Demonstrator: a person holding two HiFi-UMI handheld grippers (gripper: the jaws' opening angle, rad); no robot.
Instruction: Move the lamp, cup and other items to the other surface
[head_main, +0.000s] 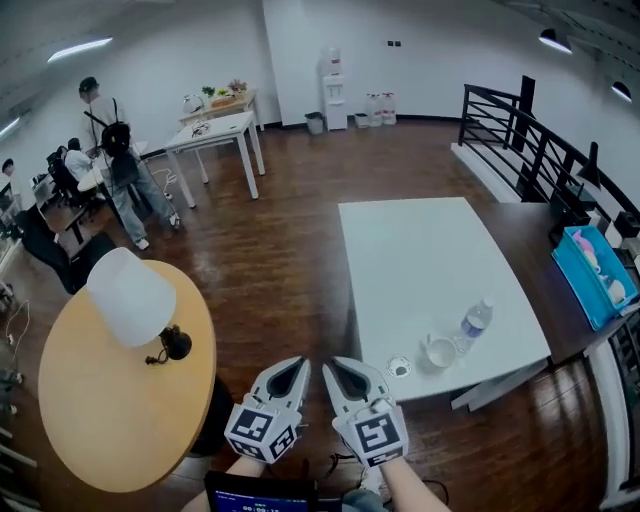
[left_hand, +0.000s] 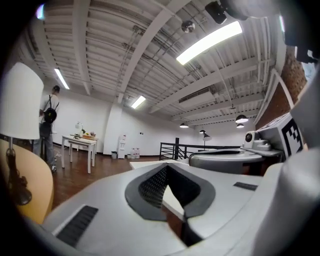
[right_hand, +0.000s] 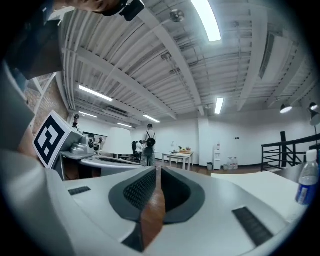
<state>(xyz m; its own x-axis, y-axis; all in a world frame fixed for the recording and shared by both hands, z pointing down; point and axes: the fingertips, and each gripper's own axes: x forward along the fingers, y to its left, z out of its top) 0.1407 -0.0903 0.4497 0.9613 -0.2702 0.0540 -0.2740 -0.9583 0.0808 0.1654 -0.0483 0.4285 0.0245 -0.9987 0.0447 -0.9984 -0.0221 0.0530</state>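
**Both grippers empty and level between the two tables**

We held the left gripper and the right gripper side by side, low in the head view, over the dark wooden floor in the gap between the two tables. Each pointed level and away from us.

In its own view, the left gripper's tips met at the far end. Only the table and floor showed through the hollow behind them, so it was closed on nothing. The right gripper's jaws were drawn together in the same way, with just a thin strip of floor visible between the pads and nothing caught there.

The lamp stood on the round wooden table to our left. Its white shade was tilted towards the far edge and its dark base sat near the table's right rim. It was well apart from both grippers.

The cup sat on the white table to our right, near the front edge. A water bottle was just beside it on the right, and a small round white item was just beside it on the left. None of the three touched a gripper.

Past the white table's far right side was a blue bin. A person stood at the far left of the room, near white desks.
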